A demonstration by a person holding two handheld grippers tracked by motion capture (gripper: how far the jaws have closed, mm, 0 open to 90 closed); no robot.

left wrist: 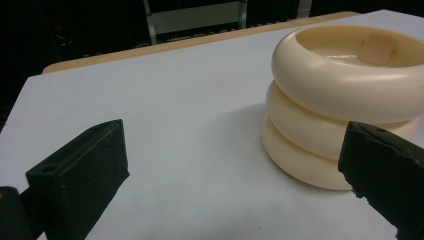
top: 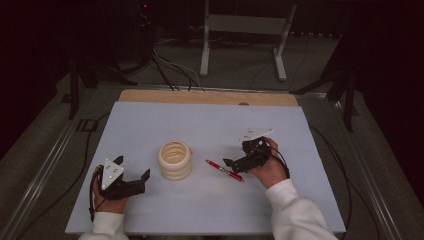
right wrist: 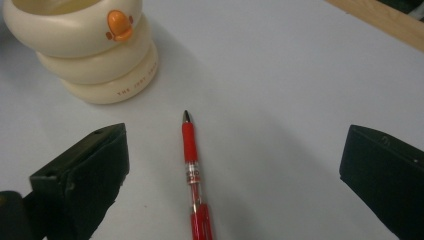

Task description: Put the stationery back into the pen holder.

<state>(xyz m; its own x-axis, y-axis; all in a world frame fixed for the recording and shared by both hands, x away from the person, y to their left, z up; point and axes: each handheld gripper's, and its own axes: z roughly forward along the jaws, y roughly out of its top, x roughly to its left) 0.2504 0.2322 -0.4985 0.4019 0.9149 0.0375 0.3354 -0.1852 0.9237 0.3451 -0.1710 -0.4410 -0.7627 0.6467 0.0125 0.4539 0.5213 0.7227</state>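
**One pen, one ringed cup, two grippers spread wide**

Two grippers are held low at the near edge of one pale table [top: 150, 120], each in one hand. The left gripper [top: 134, 181] is seen at about 7 o'clock on the table, its jaws spread apart with nothing between them; in the left gripper view the gap [left wrist: 232, 175] is bare tabletop. The right gripper [top: 235, 166] is held at about 4 o'clock, its jaws likewise parted wide and gripping nothing [right wrist: 235, 170].

One red pen [top: 224, 170] is laid flat on the table, just in front of the right gripper and untouched by it. In the right gripper view the red pen [right wrist: 192, 165] is seen lying between the two jaws, its tip pointed away toward 12 o'clock.

One cream cup [top: 175, 160], built of three stacked rings, is stood upright near the table's centre, between the two grippers and apart from the pen. One orange duck bill is borne on its top ring. Beyond the table, one white metal frame [top: 245, 30] is seen on the floor.
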